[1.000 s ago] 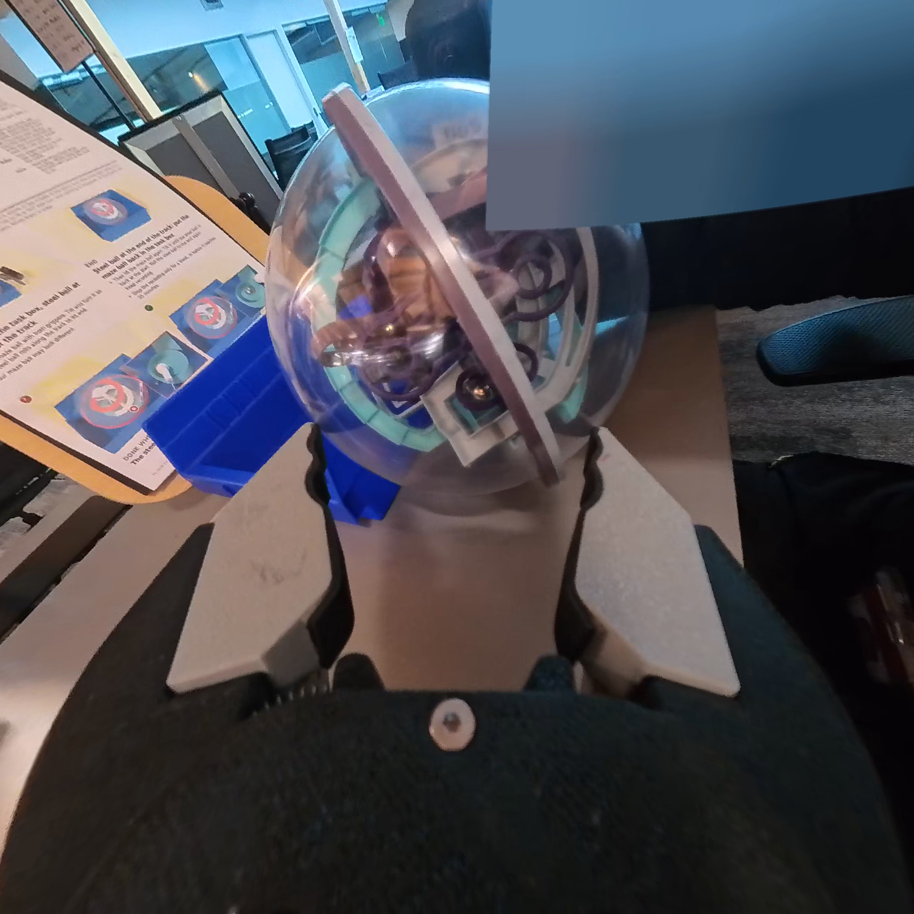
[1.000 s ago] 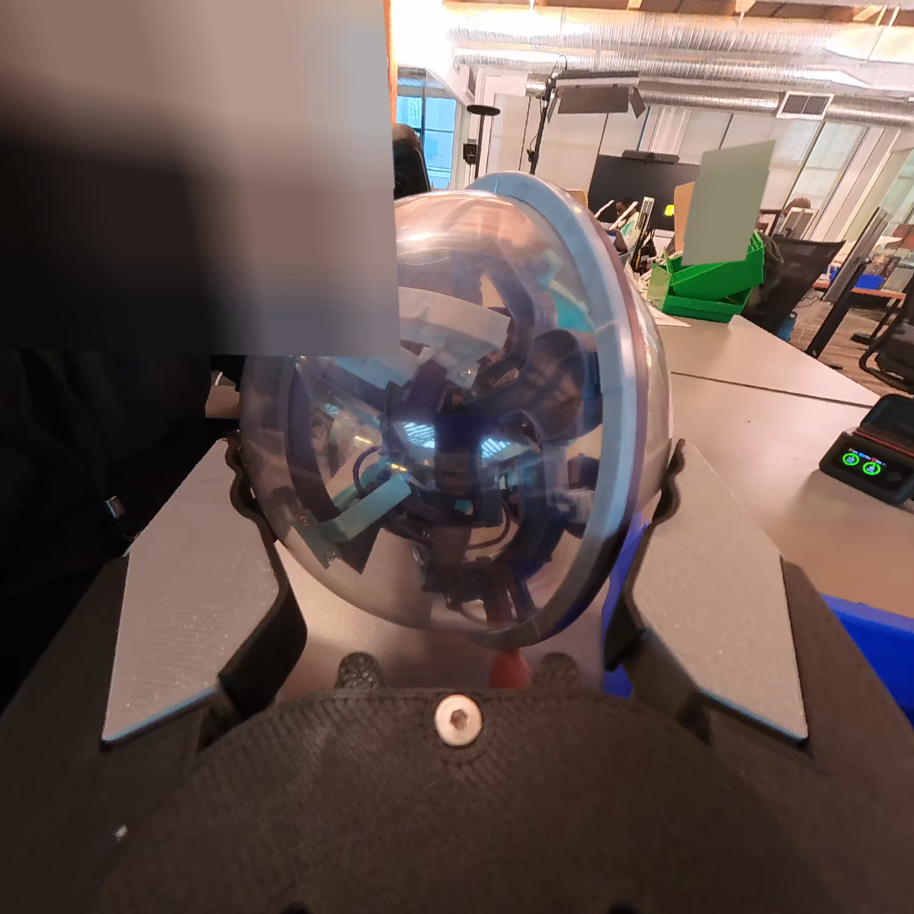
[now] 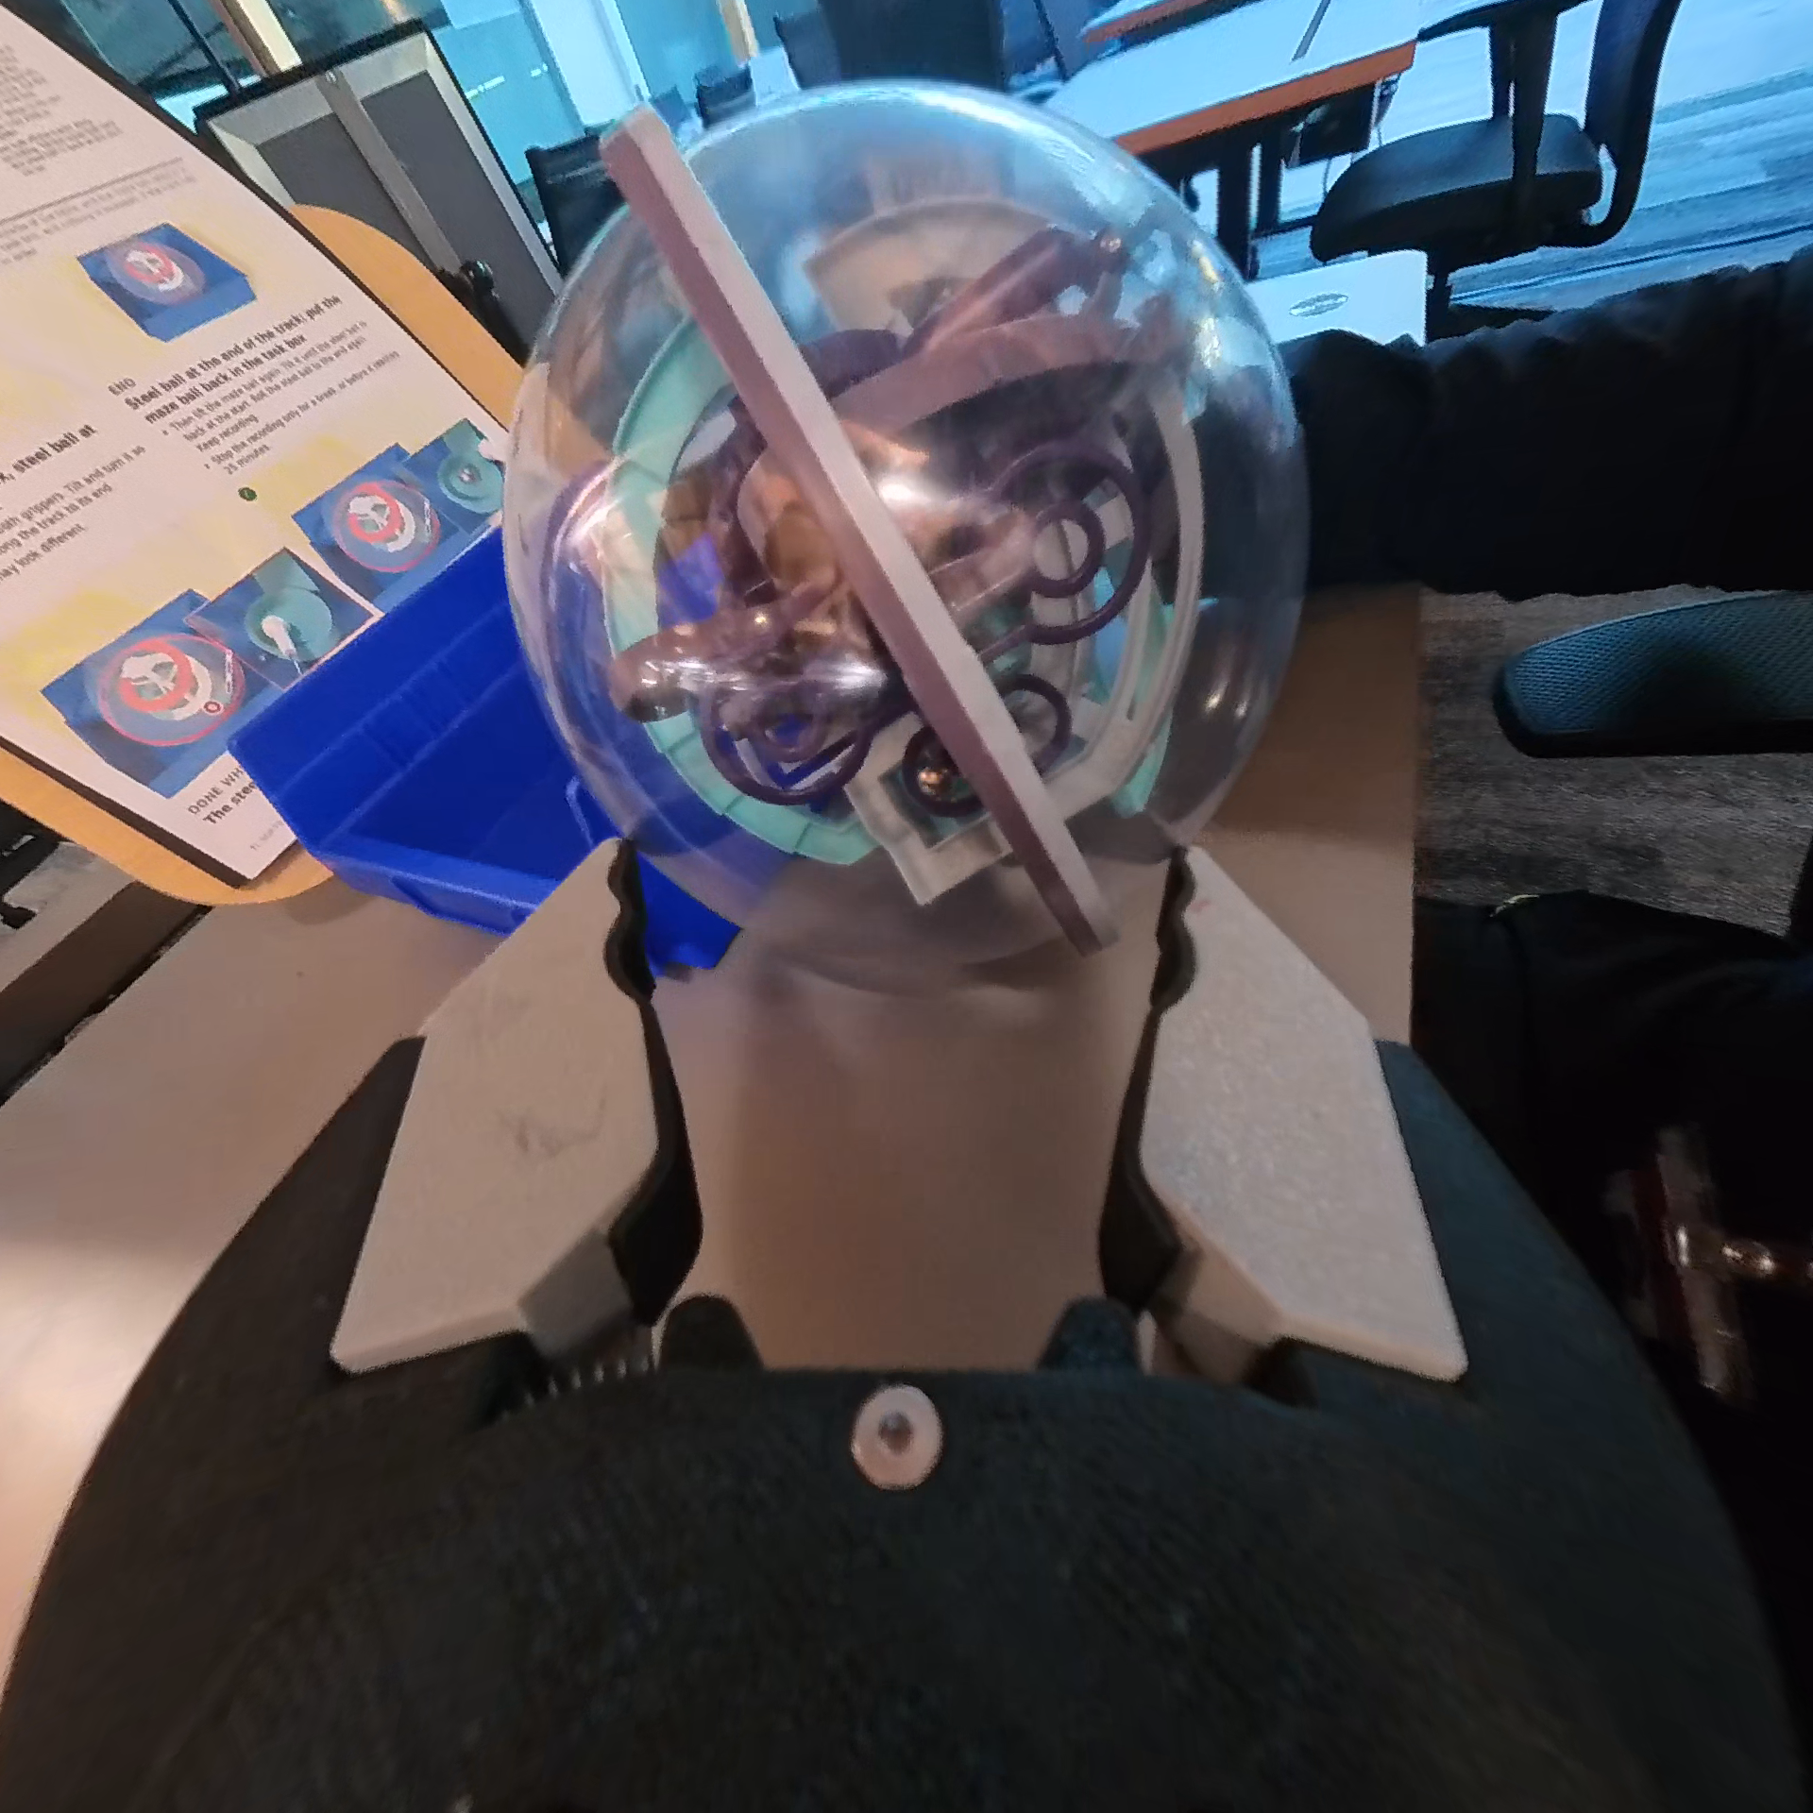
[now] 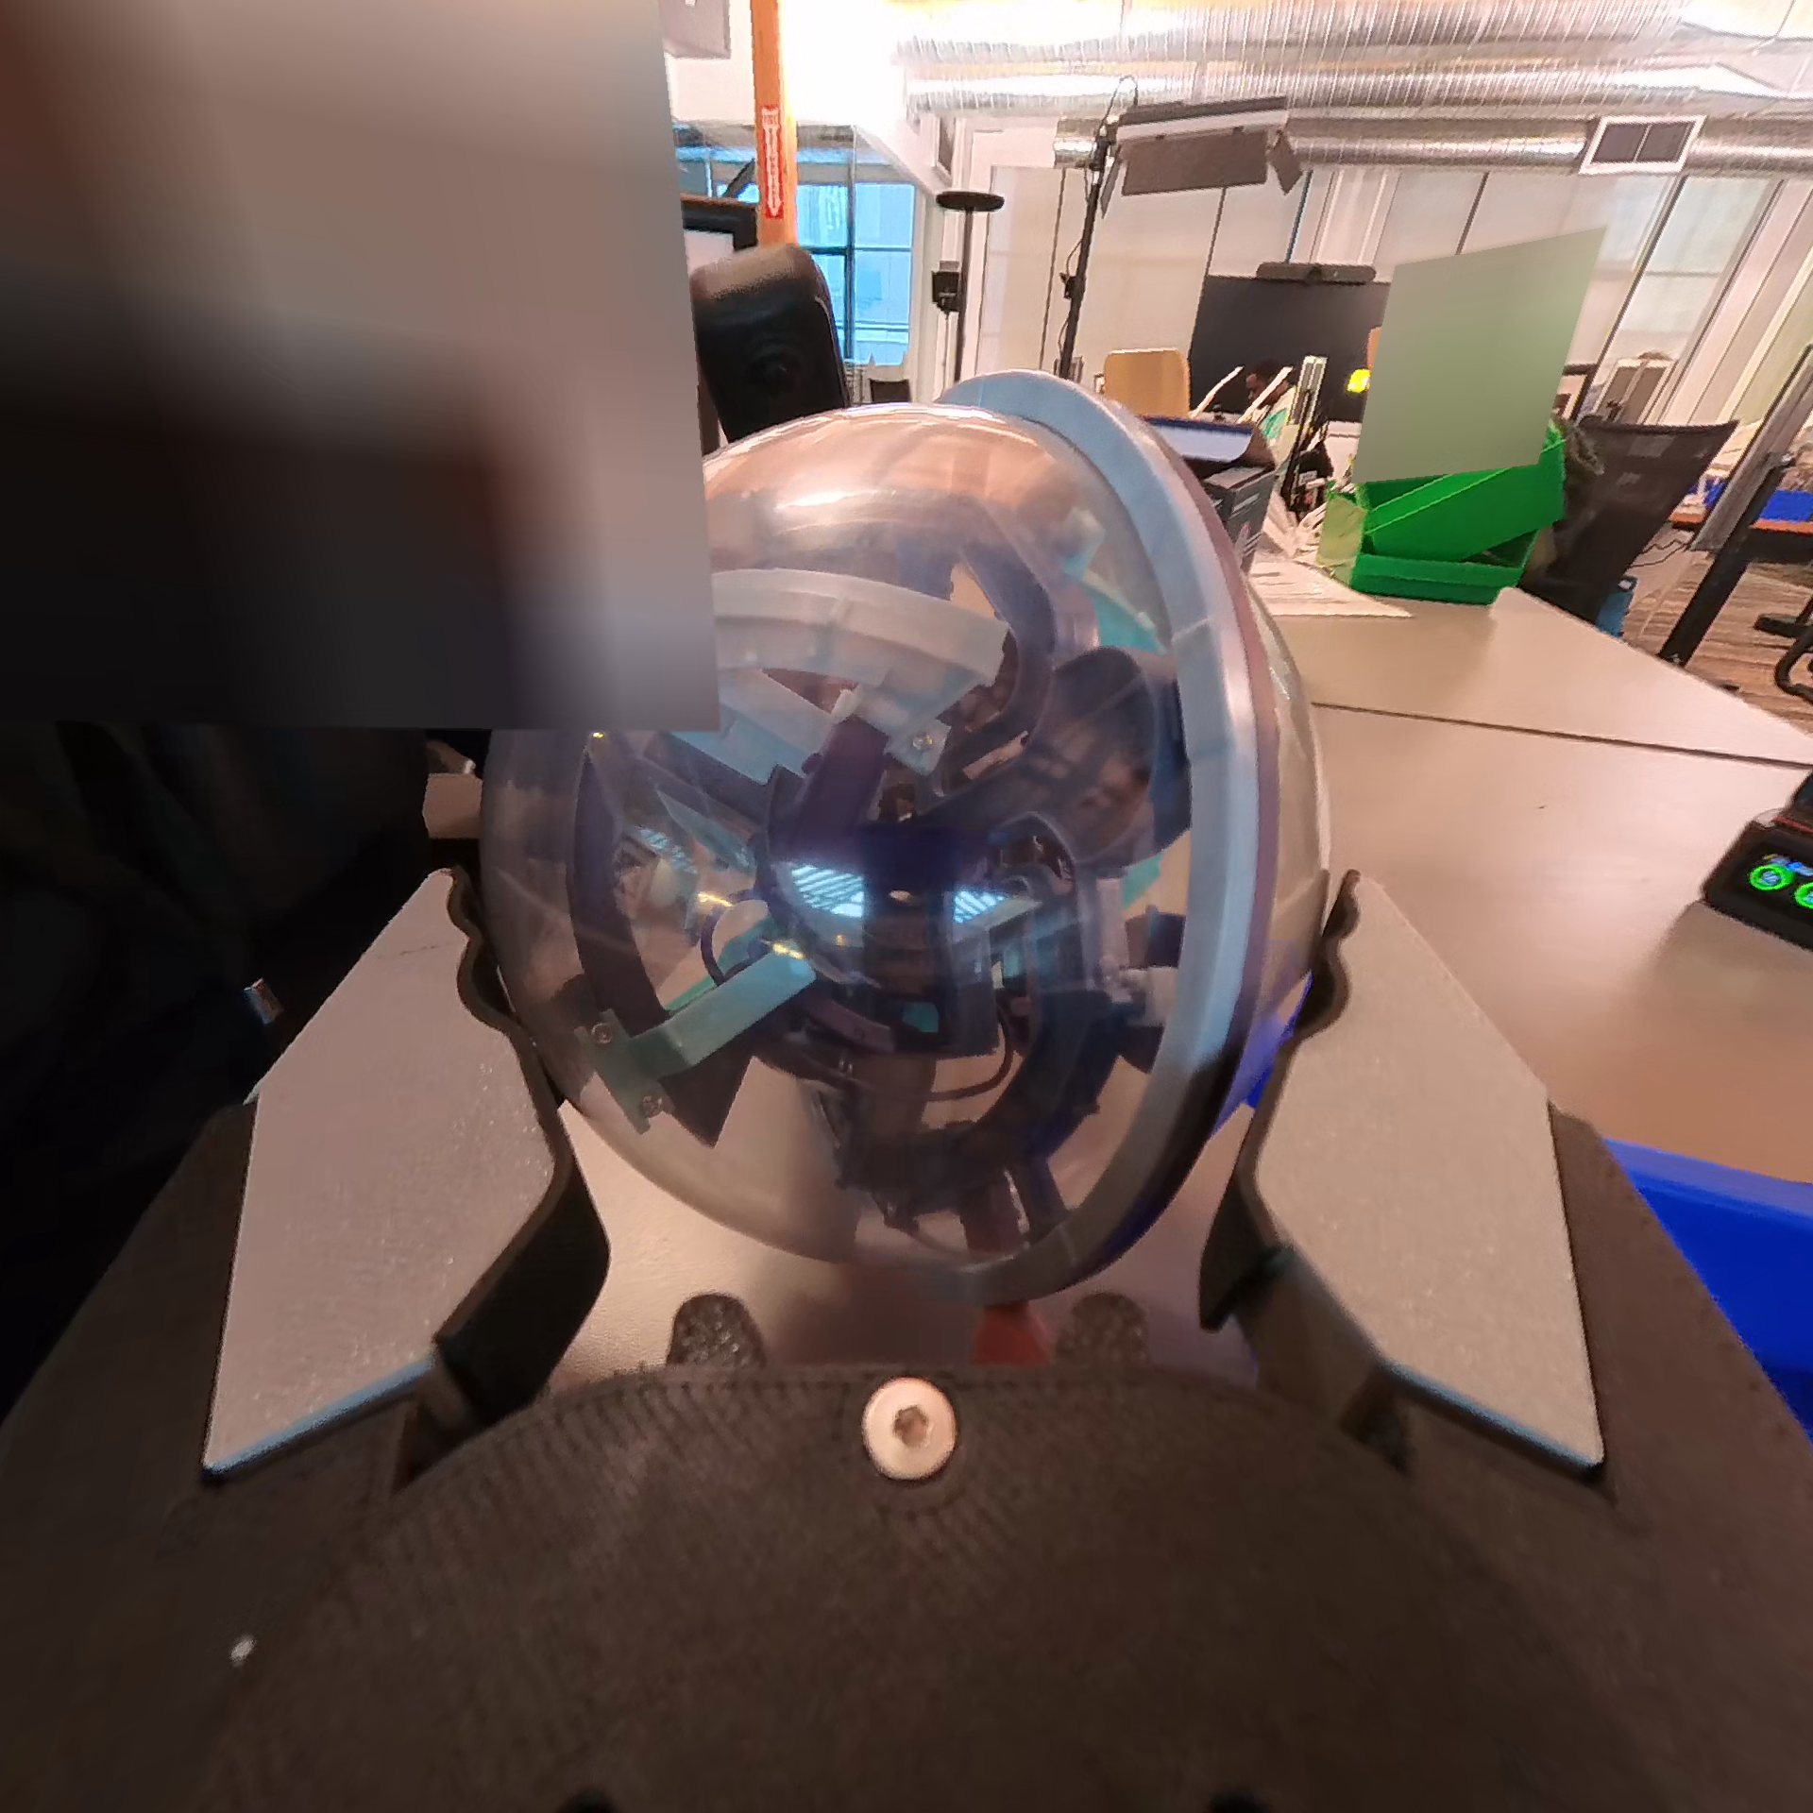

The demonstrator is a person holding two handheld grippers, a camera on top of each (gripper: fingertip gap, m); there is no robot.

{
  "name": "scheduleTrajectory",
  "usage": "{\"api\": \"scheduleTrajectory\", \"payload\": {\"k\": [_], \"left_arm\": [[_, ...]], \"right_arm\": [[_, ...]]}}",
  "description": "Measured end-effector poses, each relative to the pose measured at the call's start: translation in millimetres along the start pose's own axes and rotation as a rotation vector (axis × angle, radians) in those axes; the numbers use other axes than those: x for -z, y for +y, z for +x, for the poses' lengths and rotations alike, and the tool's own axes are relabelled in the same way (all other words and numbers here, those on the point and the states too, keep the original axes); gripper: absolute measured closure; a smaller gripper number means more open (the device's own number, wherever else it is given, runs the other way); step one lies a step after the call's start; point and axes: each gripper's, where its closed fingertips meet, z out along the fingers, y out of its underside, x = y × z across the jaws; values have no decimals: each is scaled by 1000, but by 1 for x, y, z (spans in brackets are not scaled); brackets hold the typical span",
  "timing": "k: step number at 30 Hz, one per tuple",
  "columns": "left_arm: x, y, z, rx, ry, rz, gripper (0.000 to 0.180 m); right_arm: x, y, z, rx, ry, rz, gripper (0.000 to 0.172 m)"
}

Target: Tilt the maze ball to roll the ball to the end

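Observation:
The maze ball [image 3: 903,471] is a clear sphere with a grey ring around it and purple, teal and white tracks inside. It is held up above the tan table [image 3: 1305,883]. My left gripper [image 3: 900,863] is shut on its lower part, both fingertips against the shell. A small steel ball [image 3: 937,775] sits in a purple ring near the bottom of the ring band. In the right wrist view the maze ball [image 4: 883,834] fills the span of my right gripper [image 4: 903,942], which is shut on it with both pads pressed on the shell.
A blue bin [image 3: 412,765] stands left of the ball; it also shows in the right wrist view [image 4: 1727,1236]. A printed instruction sheet [image 3: 147,491] leans behind it. An office chair [image 3: 1668,677] and a dark sleeve [image 3: 1570,461] are right. Green bins [image 4: 1452,530] and a small device [image 4: 1766,873] sit on the grey table [image 4: 1521,883].
Both grippers keep their hold. The maze ball and both views have tilted only slightly. The steel ball stays in the same purple ring.

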Motion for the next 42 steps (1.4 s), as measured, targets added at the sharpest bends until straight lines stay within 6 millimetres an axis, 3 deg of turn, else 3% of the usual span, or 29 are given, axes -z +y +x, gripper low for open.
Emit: {"api": "scheduleTrajectory", "payload": {"k": [11,26,42], "left_arm": [[8,11,12,71,-1,-27,78],[6,44,23,149,-2,-121,78],[7,48,25,180,-4,-128,78]], "right_arm": [[-10,16,-8,-76,-40,-40,15],[-17,45,-9,-144,-68,-139,15],[-18,51,-8,-186,-91,-164,15]]}}
